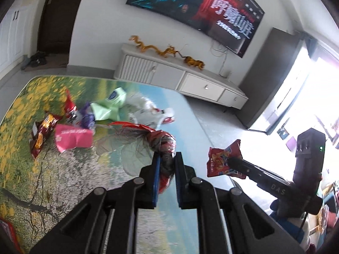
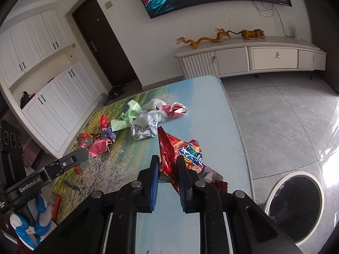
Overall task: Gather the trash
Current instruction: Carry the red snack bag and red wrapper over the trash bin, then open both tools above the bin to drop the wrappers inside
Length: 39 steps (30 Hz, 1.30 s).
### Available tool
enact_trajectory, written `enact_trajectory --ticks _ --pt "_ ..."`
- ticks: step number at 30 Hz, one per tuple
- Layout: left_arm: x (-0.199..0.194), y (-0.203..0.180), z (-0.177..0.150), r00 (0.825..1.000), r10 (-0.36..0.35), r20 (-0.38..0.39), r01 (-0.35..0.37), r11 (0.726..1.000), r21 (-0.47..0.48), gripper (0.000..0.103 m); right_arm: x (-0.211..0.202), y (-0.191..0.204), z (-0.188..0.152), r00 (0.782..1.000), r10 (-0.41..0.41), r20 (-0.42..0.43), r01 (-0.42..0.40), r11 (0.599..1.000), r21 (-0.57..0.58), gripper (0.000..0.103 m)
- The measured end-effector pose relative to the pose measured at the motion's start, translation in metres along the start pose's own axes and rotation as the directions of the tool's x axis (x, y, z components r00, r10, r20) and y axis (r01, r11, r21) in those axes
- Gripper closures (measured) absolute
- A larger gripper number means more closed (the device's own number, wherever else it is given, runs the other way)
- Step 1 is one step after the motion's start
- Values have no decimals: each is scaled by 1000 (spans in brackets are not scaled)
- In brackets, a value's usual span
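Currently, both grippers hold trash above a table.
Left gripper: clenched on a red foil wrapper, a crumpled twist pinched between the blue pads, lifted off the table.
Right gripper: clamped on a red snack bag, gripped low near its crumpled end, held over the table's near right part.
Remaining trash: a loose pile toward the table's far left edge, including a pink wrapper, a green bag and white crumpled paper.
Bin: round, white-rimmed, on the floor just beyond the table's near right corner.
Handling: wrappers look very light, thin and slippery (foil crinkles and may slide); best pinched at a bunched fold, not a flat face.
Risk: a loose grip could let them flutter away.
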<state>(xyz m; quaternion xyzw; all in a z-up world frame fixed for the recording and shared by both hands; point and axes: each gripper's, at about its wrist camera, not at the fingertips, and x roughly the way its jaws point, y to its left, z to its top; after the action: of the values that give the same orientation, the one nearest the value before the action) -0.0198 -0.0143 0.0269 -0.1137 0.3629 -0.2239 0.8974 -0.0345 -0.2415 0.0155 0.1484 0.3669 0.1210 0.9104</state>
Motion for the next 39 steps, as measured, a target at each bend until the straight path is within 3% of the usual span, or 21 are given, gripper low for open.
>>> enact_trajectory --ticks 11,22,30,39 --pt "16 -76 1 997 -55 -56 62 988 140 91 -52 -72 -4 988 -109 110 92 984 152 87" --pt "69 -172 -7 981 -99 -169 149 939 311 91 -77 -146 -21 955 -275 110 233 926 298 87" --pt "139 -228 -28 947 -88 -307 206 903 377 91 -77 -206 -46 944 -327 50 283 876 391 87" --pt "213 -274 -62 879 -90 -468 289 882 373 90 -66 -262 -75 933 -356 -39 329 808 489 84"
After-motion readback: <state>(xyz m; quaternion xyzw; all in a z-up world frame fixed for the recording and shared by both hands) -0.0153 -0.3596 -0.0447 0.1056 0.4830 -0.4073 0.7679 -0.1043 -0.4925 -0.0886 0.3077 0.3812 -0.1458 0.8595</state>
